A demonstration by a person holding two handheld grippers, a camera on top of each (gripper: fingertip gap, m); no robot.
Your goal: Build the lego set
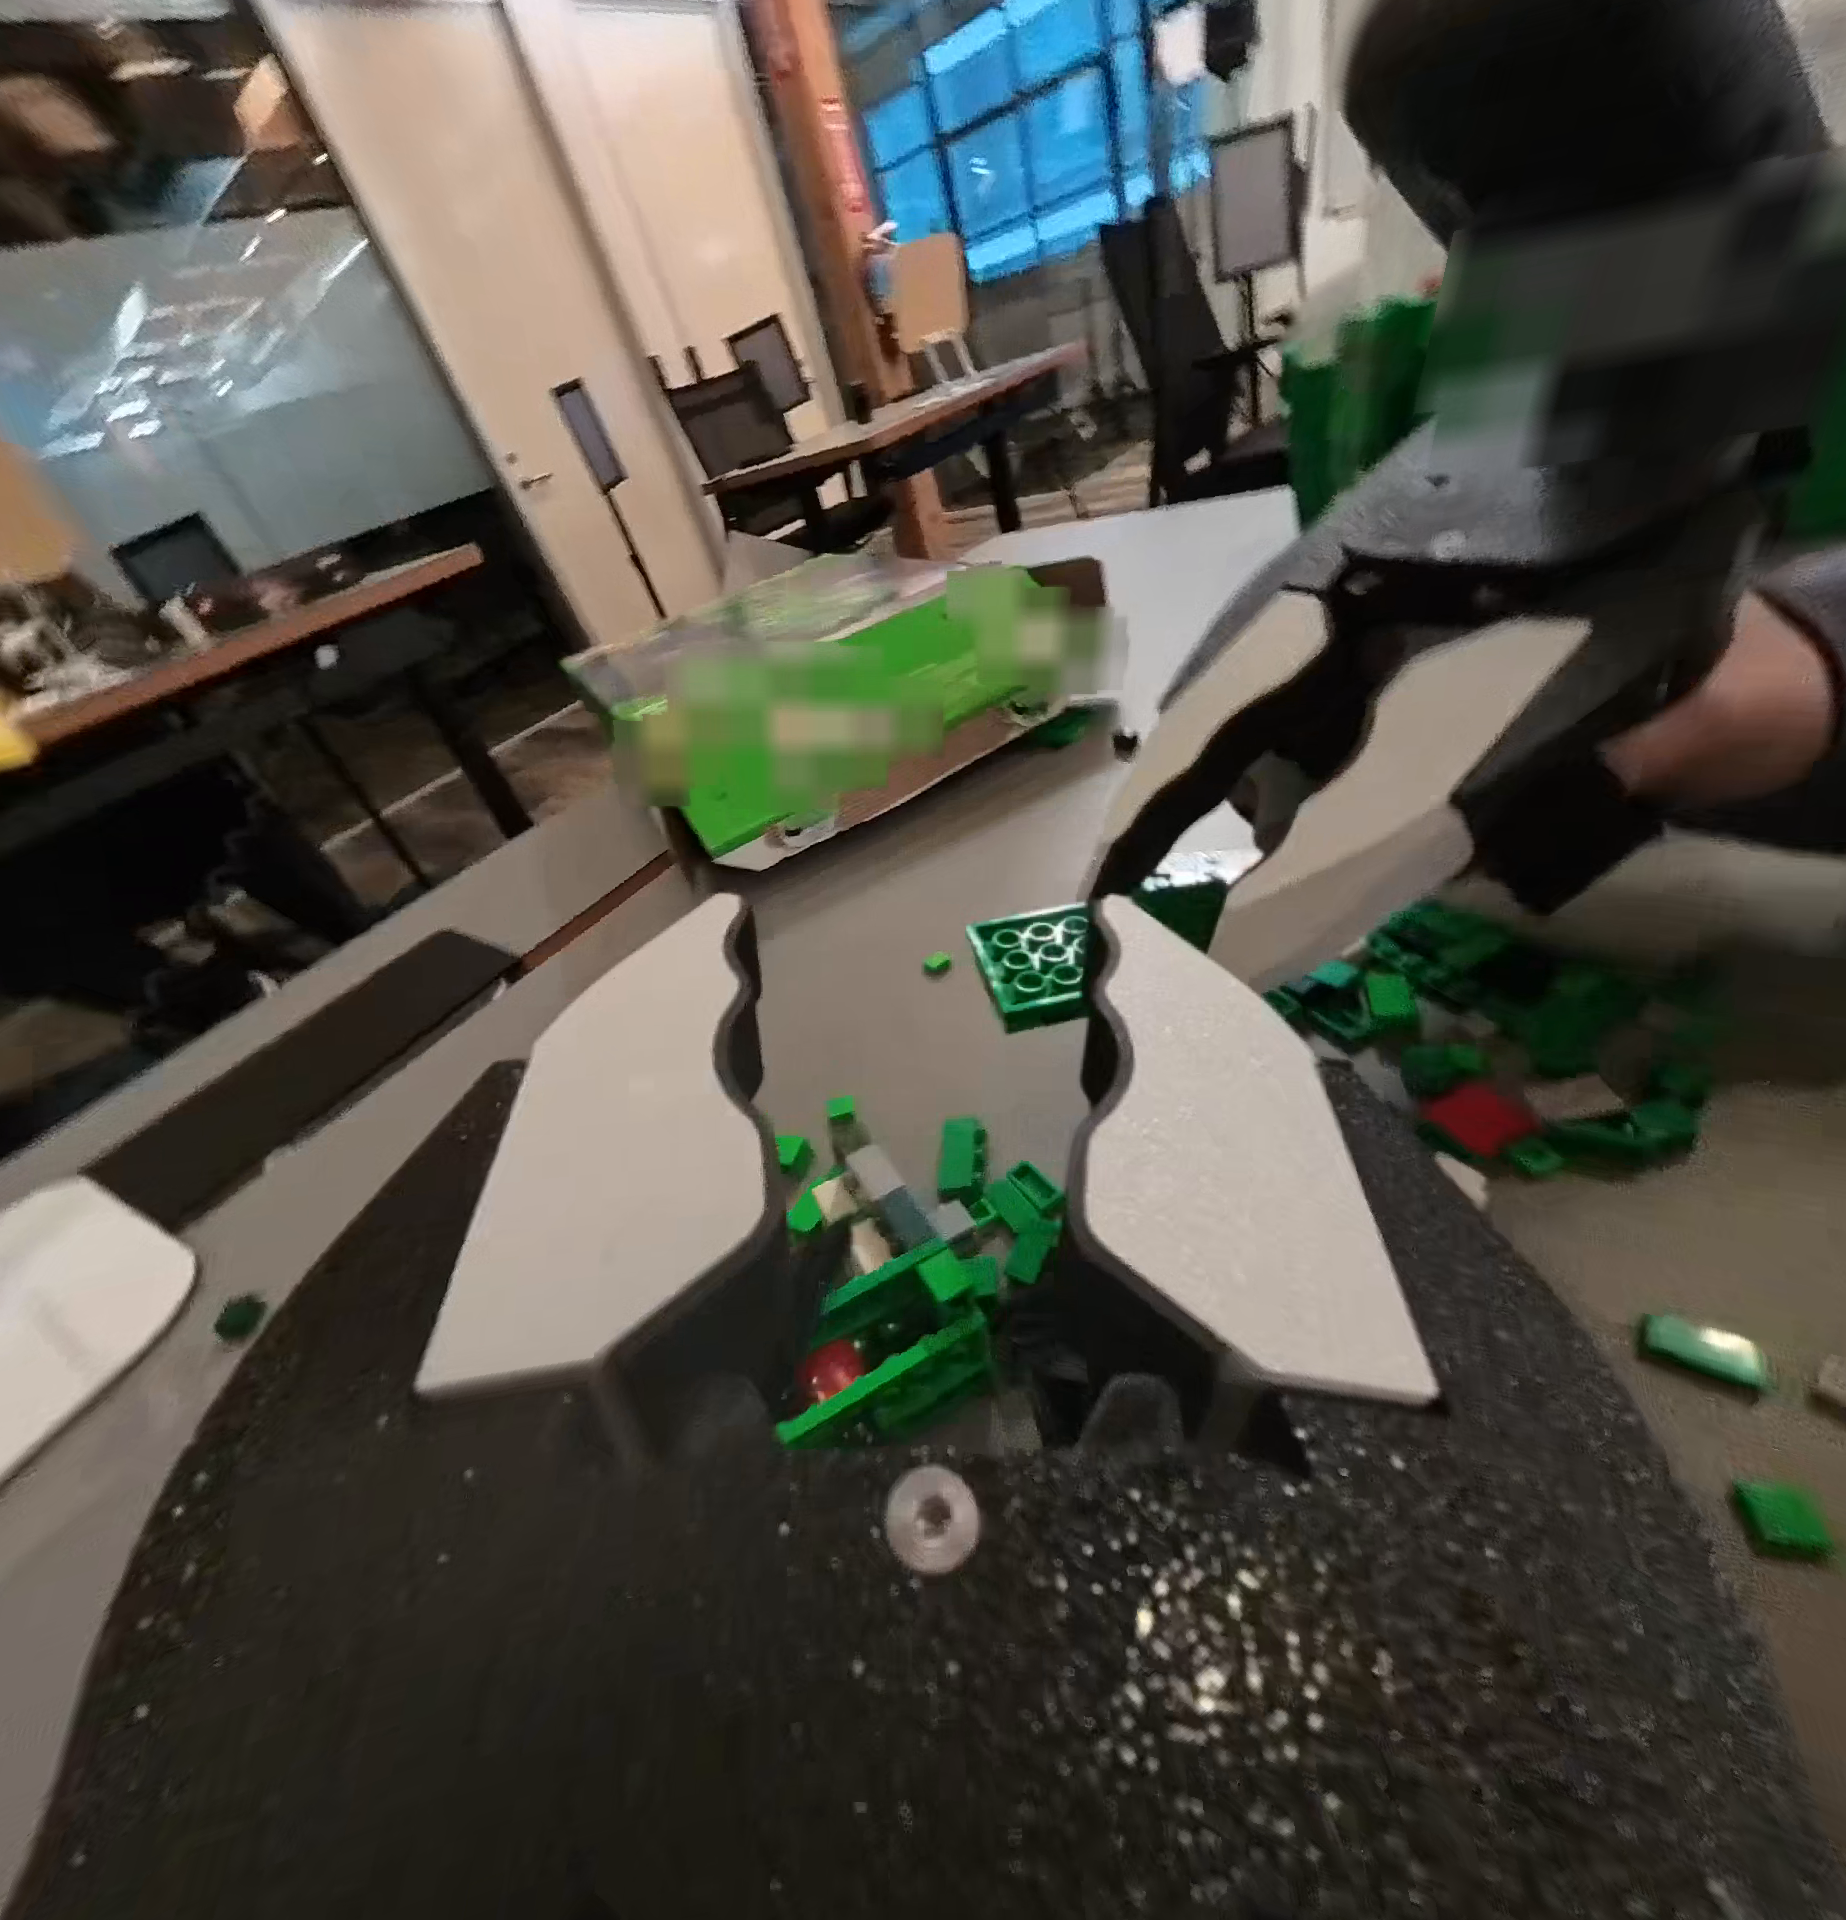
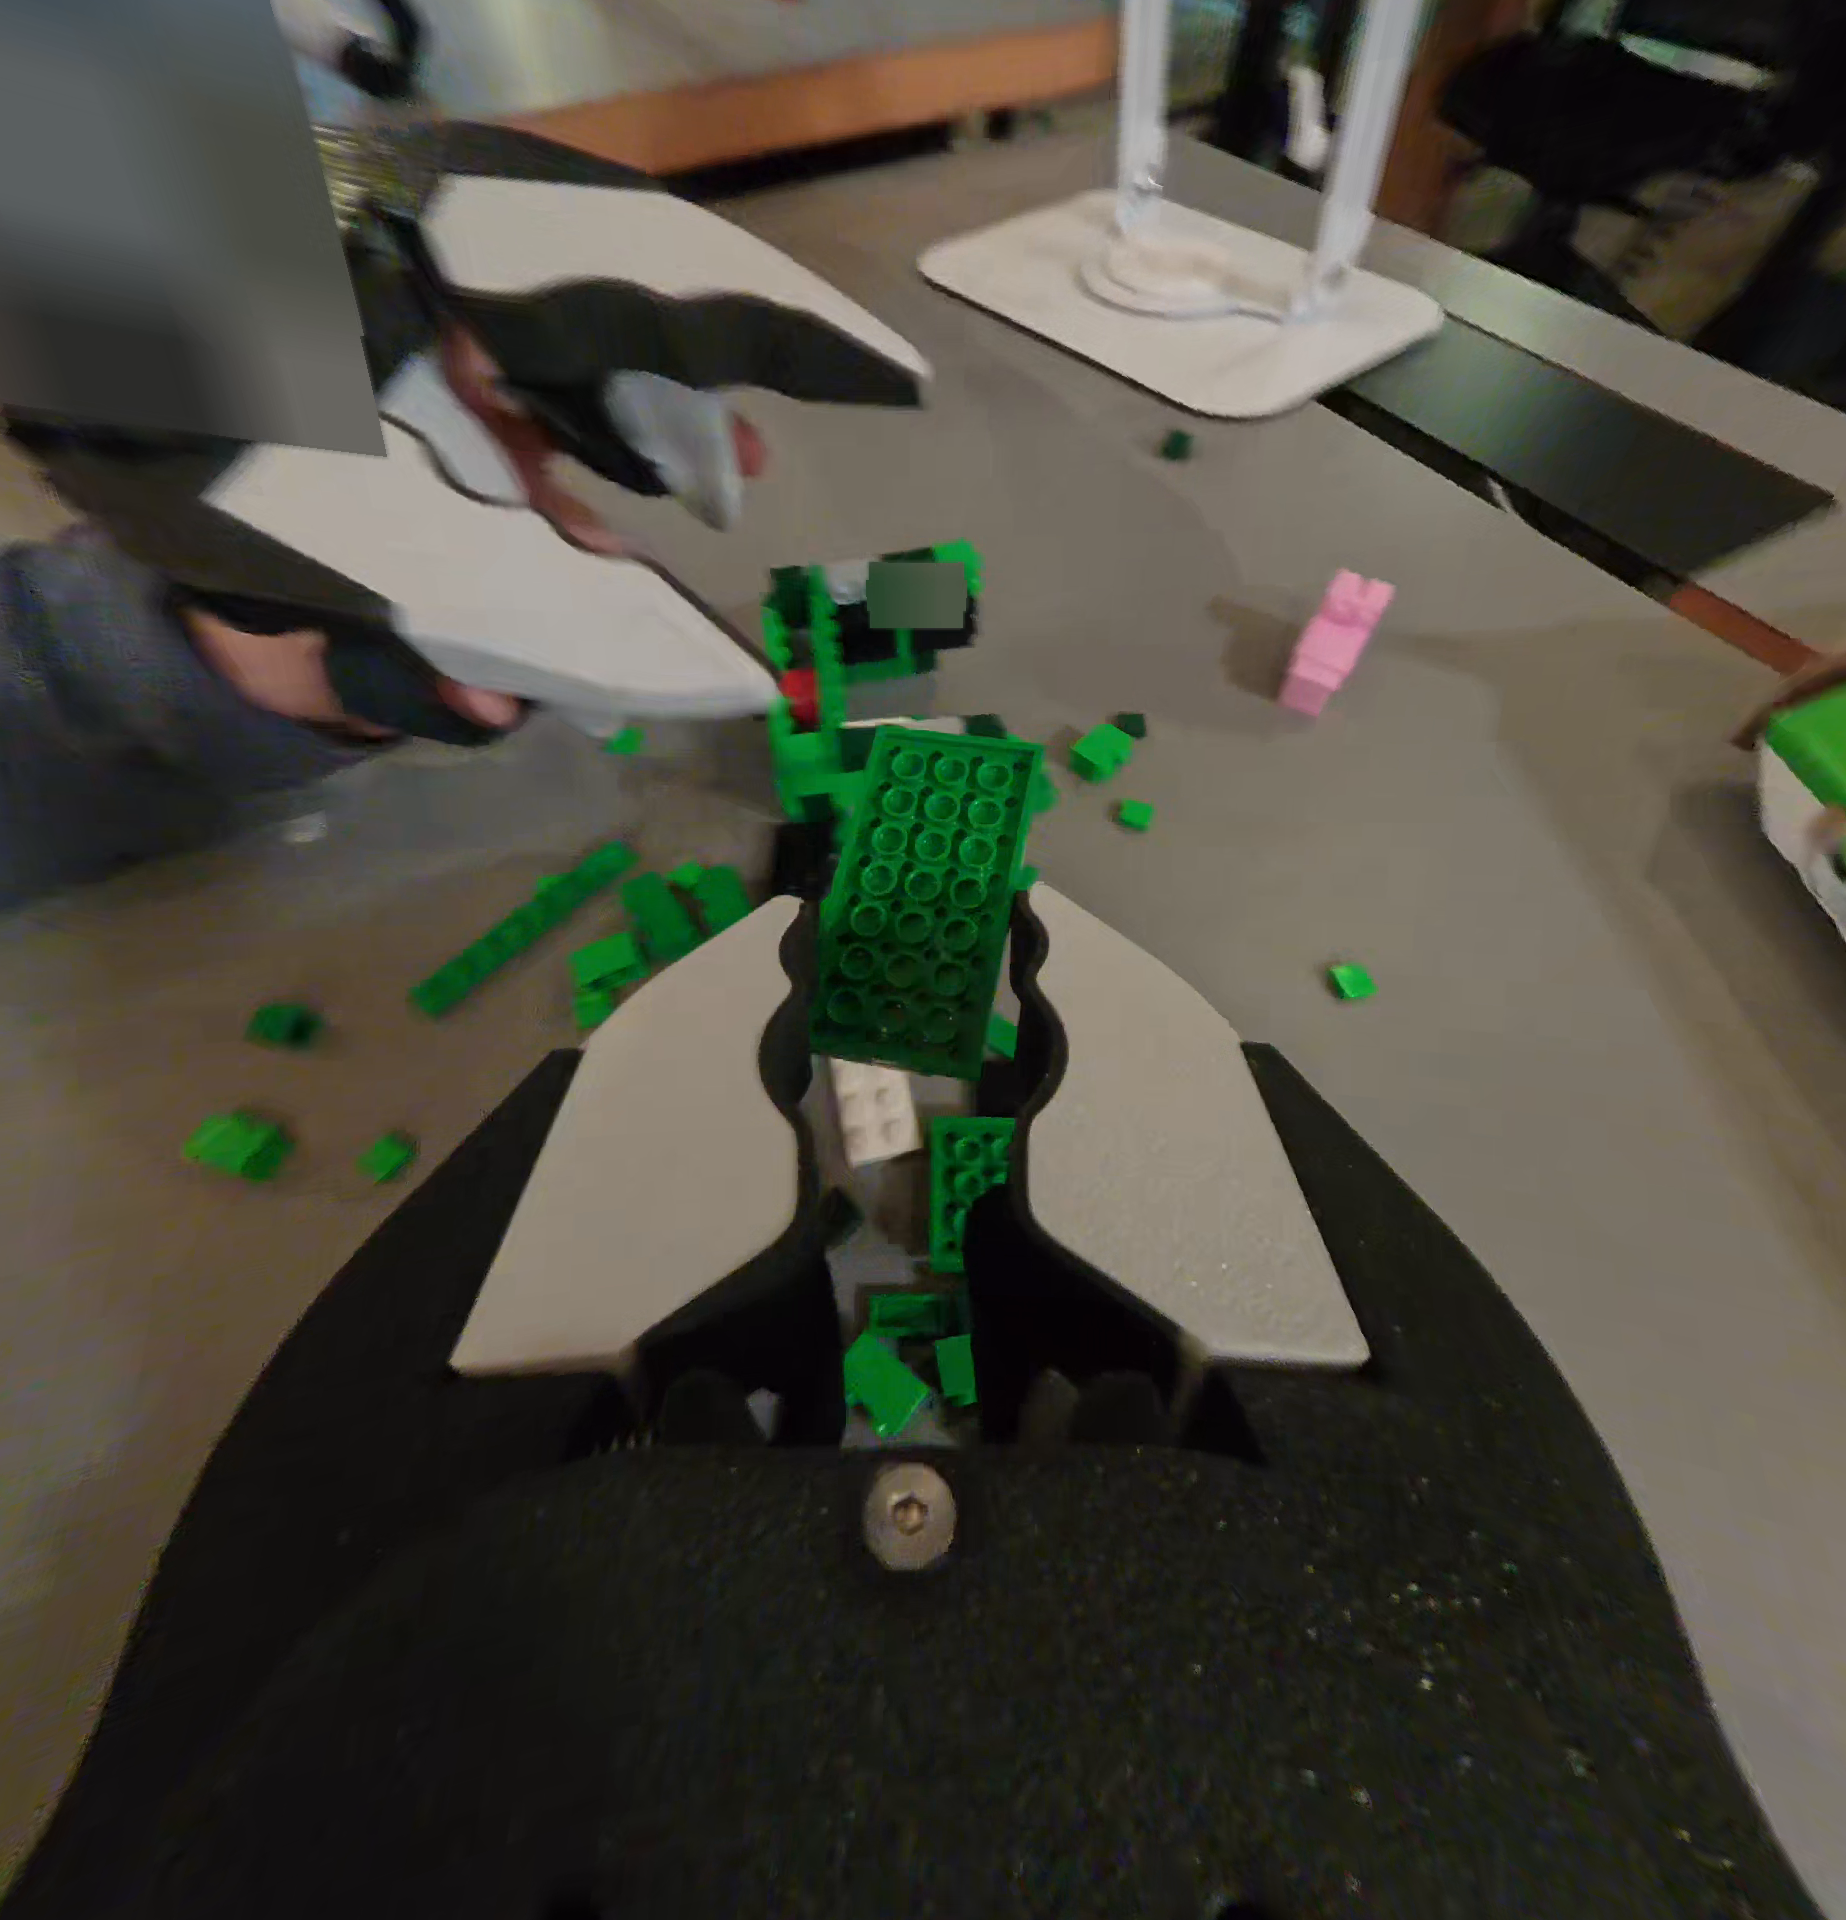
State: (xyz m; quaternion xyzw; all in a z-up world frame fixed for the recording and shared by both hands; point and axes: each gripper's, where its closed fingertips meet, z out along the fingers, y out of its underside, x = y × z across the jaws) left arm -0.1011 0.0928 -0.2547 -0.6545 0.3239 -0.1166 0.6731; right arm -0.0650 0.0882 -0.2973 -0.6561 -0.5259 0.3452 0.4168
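Observation:
My right gripper (image 2: 914, 914) is shut on a large green studded plate (image 2: 924, 883) and holds it tilted above the table. The plate's underside (image 1: 1033, 966) shows in the left wrist view, with the right gripper (image 1: 1179, 873) behind it. Beyond the plate stands a partly built green model (image 2: 846, 665) with a red piece in it. My left gripper (image 1: 924, 935) is wide open and empty; the model (image 1: 877, 1320) shows low between its fingers. In the right wrist view the left gripper (image 2: 846, 535) hovers at the upper left, its lower fingertip next to the model.
Loose green bricks (image 2: 607, 935) lie scattered on the grey table (image 2: 1418, 1039), with more and a red piece (image 1: 1475, 1117) at the right. A pink figure (image 2: 1334, 644), the green set box (image 1: 846, 707) and a white stand base (image 2: 1179, 301) sit farther out. The red piece (image 1: 1475, 1117) sits 8 cm or so from the ends of my right fingers.

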